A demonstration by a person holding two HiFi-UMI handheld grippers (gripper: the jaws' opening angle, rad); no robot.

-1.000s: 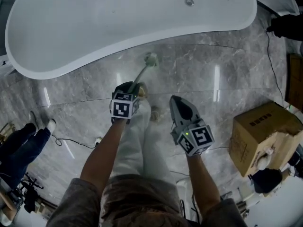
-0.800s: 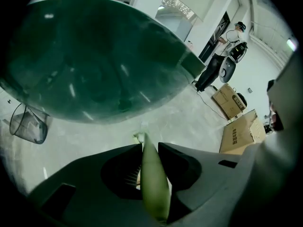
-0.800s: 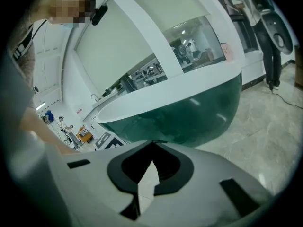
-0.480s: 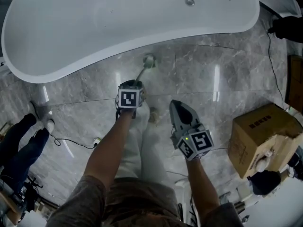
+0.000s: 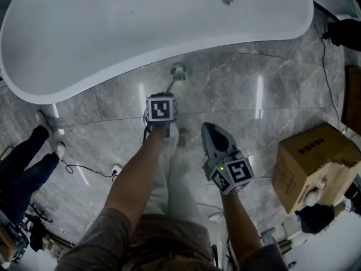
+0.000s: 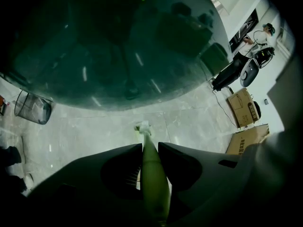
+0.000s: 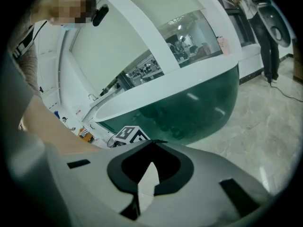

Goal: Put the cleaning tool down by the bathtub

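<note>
This looks like a bathroom set staged in a larger showroom or workspace, not a lived-in home. A freestanding bathtub [image 5: 113, 33] stands on a polished grey marble-tile floor [image 5: 254, 123]. A cardboard box [image 5: 313, 162] and a loose cable [image 5: 84, 168] lie near it. A scooter [image 6: 249, 71] is parked further off, with a person [image 6: 259, 34] beside it.

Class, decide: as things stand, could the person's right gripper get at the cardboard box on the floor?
Probably yes. The right gripper is shut on nothing, and only bare floor shows between it and the cardboard box to its right.
</note>
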